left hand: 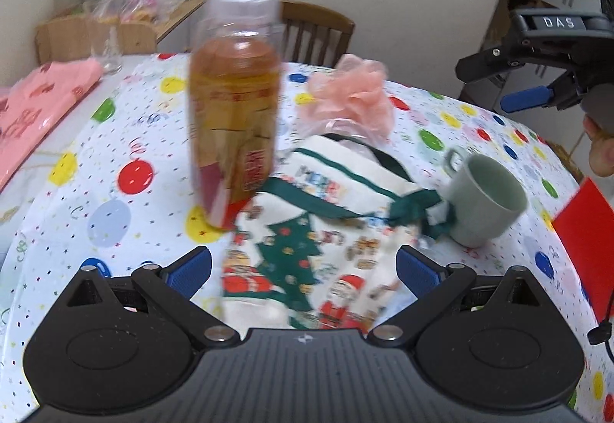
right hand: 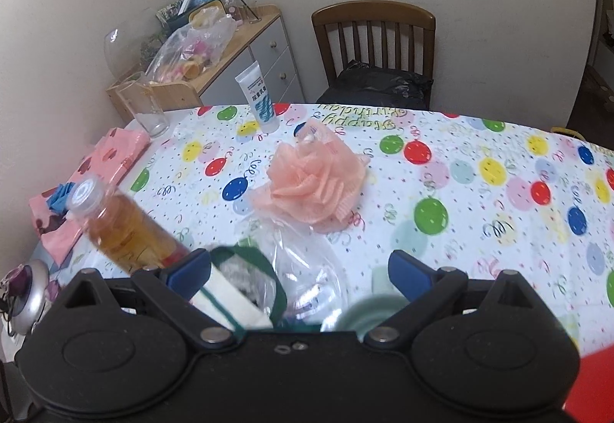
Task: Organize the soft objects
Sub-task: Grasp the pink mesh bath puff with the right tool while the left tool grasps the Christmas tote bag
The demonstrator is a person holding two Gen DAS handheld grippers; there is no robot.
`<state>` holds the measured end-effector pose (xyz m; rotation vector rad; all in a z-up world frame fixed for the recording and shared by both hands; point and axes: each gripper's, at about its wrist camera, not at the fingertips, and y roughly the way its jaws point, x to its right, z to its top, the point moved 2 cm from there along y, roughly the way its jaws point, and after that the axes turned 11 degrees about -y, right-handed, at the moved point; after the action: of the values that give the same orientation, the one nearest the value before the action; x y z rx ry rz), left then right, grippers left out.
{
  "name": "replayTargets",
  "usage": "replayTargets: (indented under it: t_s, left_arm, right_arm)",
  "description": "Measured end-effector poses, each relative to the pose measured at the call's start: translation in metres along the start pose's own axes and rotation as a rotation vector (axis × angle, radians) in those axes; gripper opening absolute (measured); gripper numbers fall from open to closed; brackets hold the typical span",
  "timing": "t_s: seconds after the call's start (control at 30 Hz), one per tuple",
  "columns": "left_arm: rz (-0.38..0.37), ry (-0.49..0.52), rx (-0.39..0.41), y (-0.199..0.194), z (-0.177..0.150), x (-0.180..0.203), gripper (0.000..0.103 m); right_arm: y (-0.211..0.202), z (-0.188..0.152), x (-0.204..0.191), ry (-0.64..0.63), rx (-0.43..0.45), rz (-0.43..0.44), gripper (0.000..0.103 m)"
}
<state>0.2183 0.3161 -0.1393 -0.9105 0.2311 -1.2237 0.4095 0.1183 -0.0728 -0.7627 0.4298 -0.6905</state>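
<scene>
A white Christmas-print cloth bag (left hand: 318, 235) with green trim lies on the balloon tablecloth (left hand: 115, 139), just ahead of my open, empty left gripper (left hand: 303, 267). A pink mesh bath pouf (left hand: 353, 95) sits beyond it, and it shows mid-table in the right wrist view (right hand: 311, 185). A folded pink cloth (left hand: 42, 100) lies at the table's left edge. My right gripper (right hand: 299, 271) is open and empty above the bag's opening (right hand: 238, 288); it also shows at upper right in the left wrist view (left hand: 495, 85).
A bottle of amber liquid (left hand: 234, 108) stands left of the bag. A green mug (left hand: 483, 200) lies tipped at its right. A clear plastic bag (right hand: 307, 269), a white tube (right hand: 259, 98), an empty glass (right hand: 147, 112), a red object (left hand: 587, 235), a chair (right hand: 376, 47) and a cluttered cabinet (right hand: 215, 58) are around.
</scene>
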Motion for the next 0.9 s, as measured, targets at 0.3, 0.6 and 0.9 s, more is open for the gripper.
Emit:
replayTargets:
  t_s: [0.3,0.6,0.9]
  left_arm:
    - [-0.040,-0.081,-0.062,0.021,0.009,-0.026,0.103]
    - [-0.086,-0.087,-0.152,0.045,-0.001,-0.027,0.103]
    - [-0.071,-0.056,-0.147,0.052,-0.004,-0.023,0.086]
  right_arm:
    - [0.060,0.042,0.001,-0.007,-0.041,-0.049,0.099]
    - [0.128,0.067,0.011,0.067,-0.108,-0.097,0.099]
    - [0.173,0.064,0.006,0.061,-0.181,-0.144,0.096]
